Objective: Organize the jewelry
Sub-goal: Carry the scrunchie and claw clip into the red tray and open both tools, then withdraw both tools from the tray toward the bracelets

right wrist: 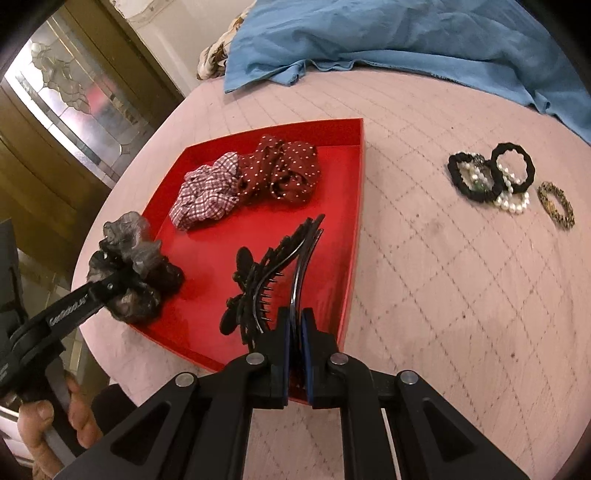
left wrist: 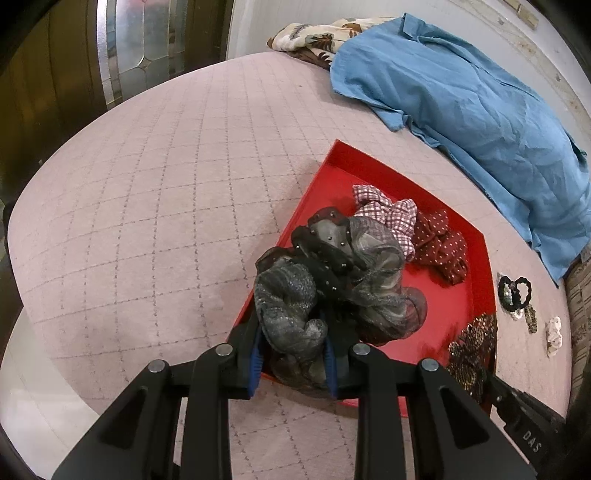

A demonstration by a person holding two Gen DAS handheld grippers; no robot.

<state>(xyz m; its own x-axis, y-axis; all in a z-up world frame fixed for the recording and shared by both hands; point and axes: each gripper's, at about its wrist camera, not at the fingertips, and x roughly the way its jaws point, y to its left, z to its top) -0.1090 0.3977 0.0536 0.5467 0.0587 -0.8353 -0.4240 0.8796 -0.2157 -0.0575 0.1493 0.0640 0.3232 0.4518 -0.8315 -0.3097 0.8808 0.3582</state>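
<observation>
A red tray [left wrist: 454, 325] [right wrist: 221, 236] lies on the pink quilted bed. In it are a checked scrunchie [left wrist: 384, 210] [right wrist: 207, 192] and a dark red dotted scrunchie [left wrist: 439, 243] [right wrist: 284, 173]. My left gripper [left wrist: 293, 354] [right wrist: 122, 284] is shut on a grey-black sheer scrunchie [left wrist: 332, 280] [right wrist: 136, 258] over the tray's near-left corner. My right gripper [right wrist: 294, 325] is shut on a black hair clip [right wrist: 273, 266] and holds it above the tray's near edge; the clip shows beaded in the left wrist view [left wrist: 472, 350]. Black hair ties with pearls [right wrist: 491, 177] [left wrist: 515, 291] and a gold beaded band [right wrist: 556, 203] lie on the bed right of the tray.
A blue garment [left wrist: 480, 110] [right wrist: 388, 33] and a floral cloth [left wrist: 314, 37] lie at the far side of the bed. A small white scrunchie [left wrist: 554, 332] lies near the right edge. A wooden door with glass [right wrist: 74, 92] stands to the left.
</observation>
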